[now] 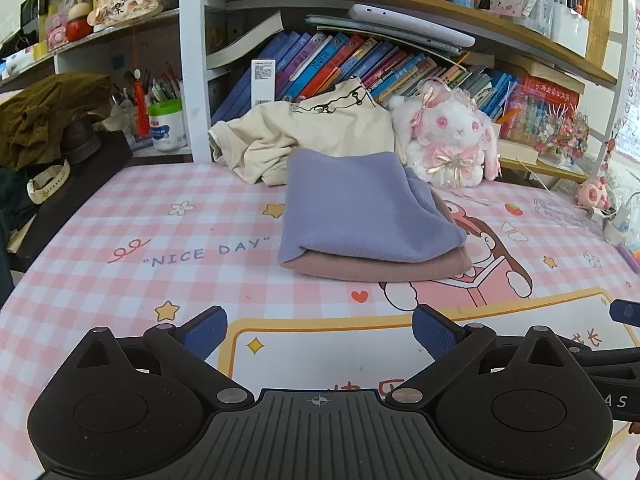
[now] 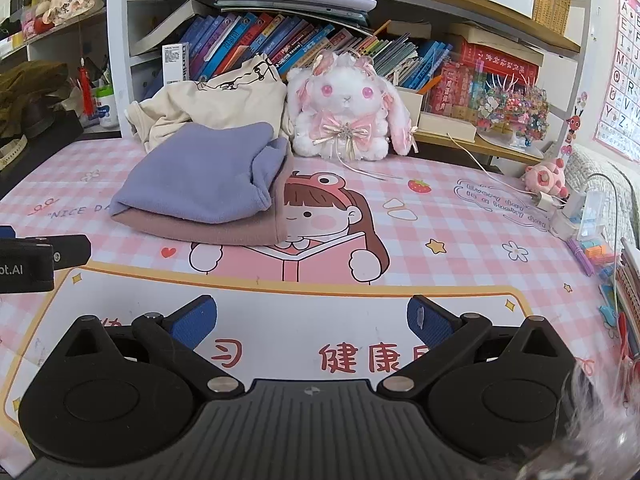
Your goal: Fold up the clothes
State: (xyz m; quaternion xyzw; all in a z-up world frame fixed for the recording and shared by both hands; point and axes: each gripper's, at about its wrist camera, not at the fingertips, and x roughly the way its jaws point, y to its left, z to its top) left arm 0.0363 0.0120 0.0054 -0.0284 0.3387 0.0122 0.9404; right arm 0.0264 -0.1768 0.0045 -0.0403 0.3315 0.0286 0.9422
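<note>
Off at the left edge a crumpled olive-brown cloth [image 1: 48, 116] sits heaped on a dark stand, well apart from everything else. Moving right, the left tongs [image 1: 320, 330] hover low over the pink checked table mat [image 1: 120, 216], blue pads spread wide with nothing between them. Beyond them, near the middle of the table, lies the folded lavender fleece garment [image 1: 360, 208], stacked squarely on a folded dusty-pink fleece garment [image 1: 380, 270] whose edge shows beneath it along the front and right side. Just behind that stack, touching its back edge, an unfolded cream shirt with black line print [image 1: 320, 128] slumps against the row of books on the lower shelf. To the right of the shirt a white and pink plush rabbit with bows [image 2: 348, 112] sits upright against the bookshelf. Nearer the front, the right tongs [image 2: 312, 320] hang over the white panel of the mat, likewise spread apart and empty. Far right, a small pink plush toy [image 2: 546, 178] rests by a white charger and cable.
</note>
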